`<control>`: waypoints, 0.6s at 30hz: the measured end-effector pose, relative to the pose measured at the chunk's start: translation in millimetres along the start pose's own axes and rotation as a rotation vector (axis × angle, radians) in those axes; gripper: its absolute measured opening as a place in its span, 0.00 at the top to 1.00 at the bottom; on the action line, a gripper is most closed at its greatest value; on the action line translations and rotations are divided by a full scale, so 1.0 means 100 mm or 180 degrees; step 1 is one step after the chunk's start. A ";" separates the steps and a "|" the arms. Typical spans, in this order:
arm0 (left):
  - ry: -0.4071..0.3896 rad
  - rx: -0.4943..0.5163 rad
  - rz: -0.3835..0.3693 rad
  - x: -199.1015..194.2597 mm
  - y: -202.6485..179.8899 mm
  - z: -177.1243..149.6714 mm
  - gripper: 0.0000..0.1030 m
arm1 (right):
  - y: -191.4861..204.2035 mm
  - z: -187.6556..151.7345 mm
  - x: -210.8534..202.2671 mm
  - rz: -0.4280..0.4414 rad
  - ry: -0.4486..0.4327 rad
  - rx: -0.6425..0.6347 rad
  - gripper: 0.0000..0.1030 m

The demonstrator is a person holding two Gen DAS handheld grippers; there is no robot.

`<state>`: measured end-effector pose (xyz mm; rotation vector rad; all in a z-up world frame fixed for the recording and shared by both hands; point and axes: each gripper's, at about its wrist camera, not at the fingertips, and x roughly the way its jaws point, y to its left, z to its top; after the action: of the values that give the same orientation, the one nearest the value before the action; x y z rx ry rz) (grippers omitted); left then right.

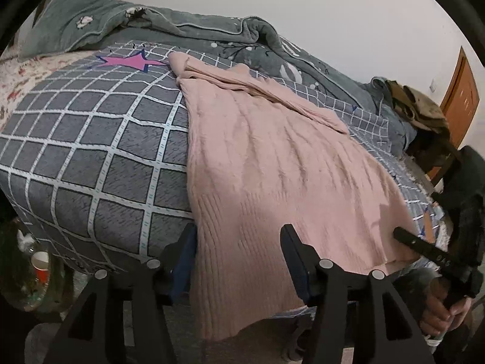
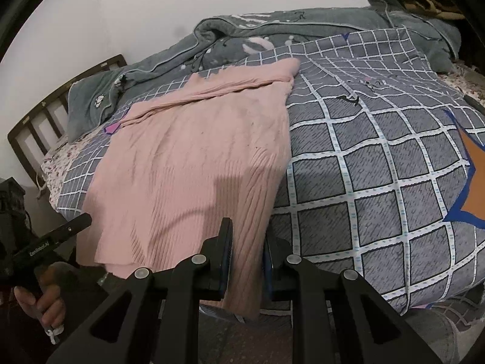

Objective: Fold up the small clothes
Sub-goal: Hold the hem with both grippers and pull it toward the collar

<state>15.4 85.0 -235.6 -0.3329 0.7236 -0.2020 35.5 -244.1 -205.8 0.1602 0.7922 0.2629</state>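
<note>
Now left gripper (image 1: 239, 254) spread, pink sweater (image 1: 272, 166) hem loose between fingers. Right gripper (image 2: 247, 251) pinching other corner. Hem hangs off bed (image 2: 379, 166); could slide down.

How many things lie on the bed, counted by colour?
Pink: 1, the sweater
Grey-green: 1, the blanket
Grey-green: 1, the pillow
Grey checked: 1, the cover
Brown: 1, the pile of cloth at the far end
Total: 5
</note>
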 end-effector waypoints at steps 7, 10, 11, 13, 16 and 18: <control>-0.0031 0.0103 0.0121 0.02 -0.07 -0.03 0.50 | 0.04 0.00 0.04 -0.0007 0.0042 -0.0040 0.77; -0.0047 0.0139 0.0166 0.02 -0.09 -0.04 0.50 | 0.05 0.00 0.06 -0.0036 0.0063 -0.0074 0.77; -0.0051 0.0145 0.0176 0.02 -0.09 -0.04 0.50 | 0.05 -0.01 0.07 -0.0039 0.0075 -0.0085 0.77; -0.0059 0.0148 0.0194 0.01 -0.09 -0.04 0.50 | 0.06 -0.01 0.09 -0.0042 0.0107 -0.0094 0.76; -0.0060 0.0146 0.0195 0.01 -0.08 -0.04 0.48 | 0.07 -0.01 0.12 -0.0054 0.0145 -0.0116 0.76; -0.0060 0.0152 0.0202 0.01 -0.09 -0.04 0.48 | 0.09 -0.02 0.13 -0.0073 0.0153 -0.0144 0.76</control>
<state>12.7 75.7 -236.0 -0.2656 0.7087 -0.1557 41.0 -232.2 -213.7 0.1023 0.8347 0.2636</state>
